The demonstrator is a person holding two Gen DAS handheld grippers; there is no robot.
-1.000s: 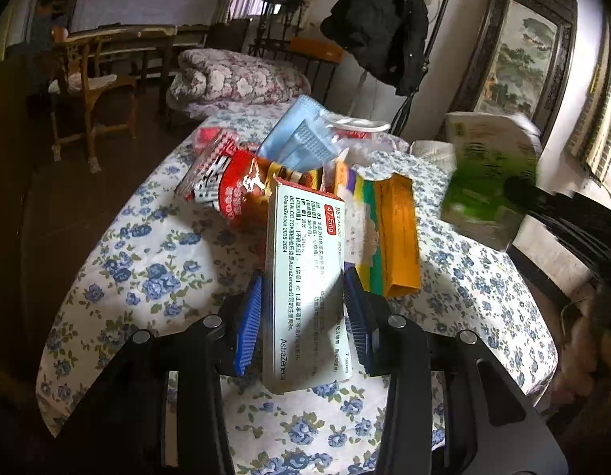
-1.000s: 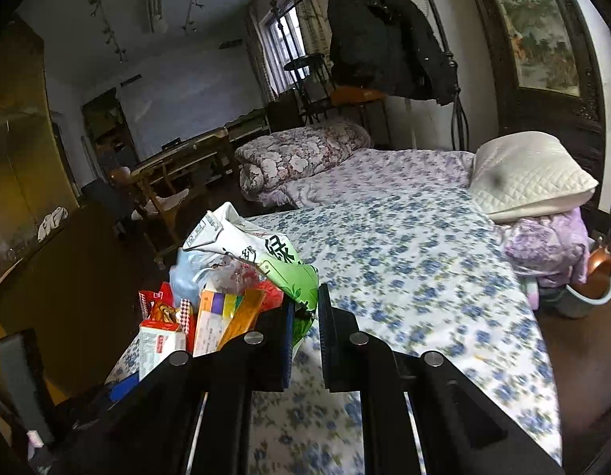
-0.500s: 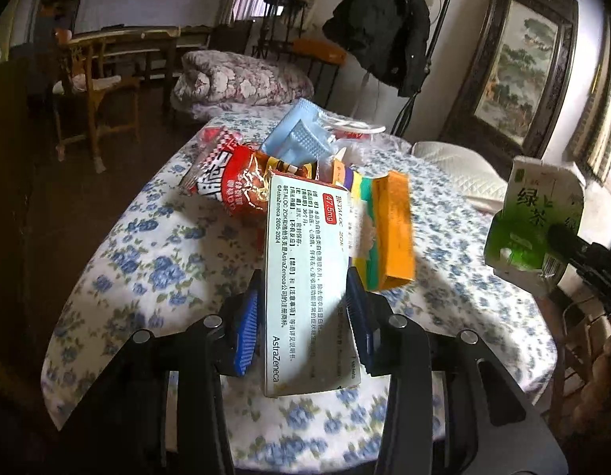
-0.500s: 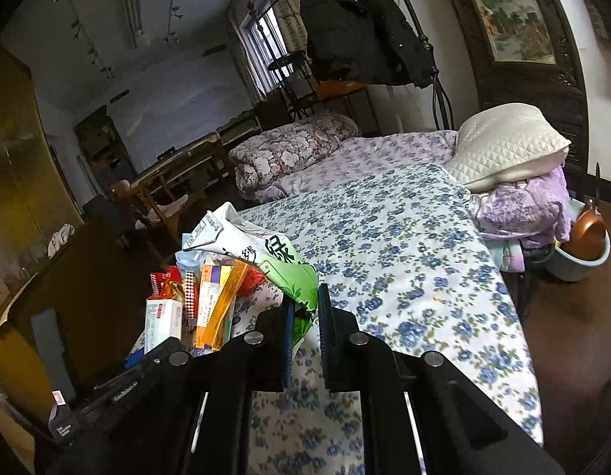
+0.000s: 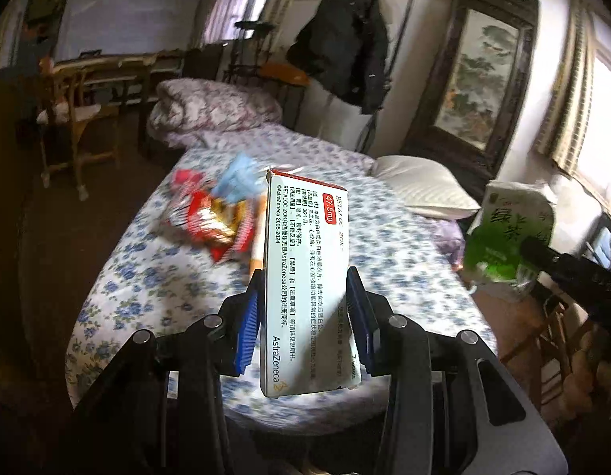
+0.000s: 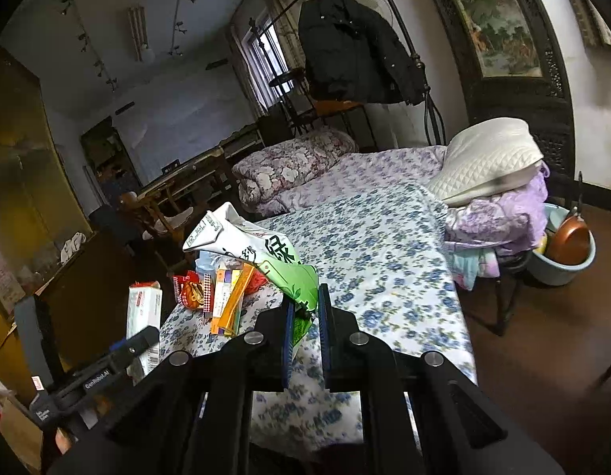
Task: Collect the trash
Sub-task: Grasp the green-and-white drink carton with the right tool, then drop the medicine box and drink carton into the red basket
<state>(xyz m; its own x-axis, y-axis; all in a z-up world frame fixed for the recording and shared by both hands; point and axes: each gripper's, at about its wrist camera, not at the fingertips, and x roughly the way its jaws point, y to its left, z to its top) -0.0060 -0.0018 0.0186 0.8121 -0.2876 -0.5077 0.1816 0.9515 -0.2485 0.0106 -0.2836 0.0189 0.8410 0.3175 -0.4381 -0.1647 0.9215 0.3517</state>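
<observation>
- In the left wrist view the remaining litter pile (image 5: 218, 213) lies left of centre on the floral-covered worktop (image 5: 119, 277), blurred, so I can only say it looks like red snack wrappers and a pale blue pack.
- At lower centre the left tool (image 5: 303, 316) is clenched on a white medicine box (image 5: 305, 277); the box's long axis runs straight away from the tool, its far end toward the pile.
- At the right edge of that view the green tea carton (image 5: 507, 233) hangs off the side of the worktop, well apart from the pile.
- In the right wrist view the pile sits lower left and the right tool (image 6: 305, 316) at lower centre is pinched tight on the carton's green corner, the carton slanting up and left.
- Both tools are full, so neither can take more from the pile; no bin shows in either view, and the coming move likely turns on where it stands.
</observation>
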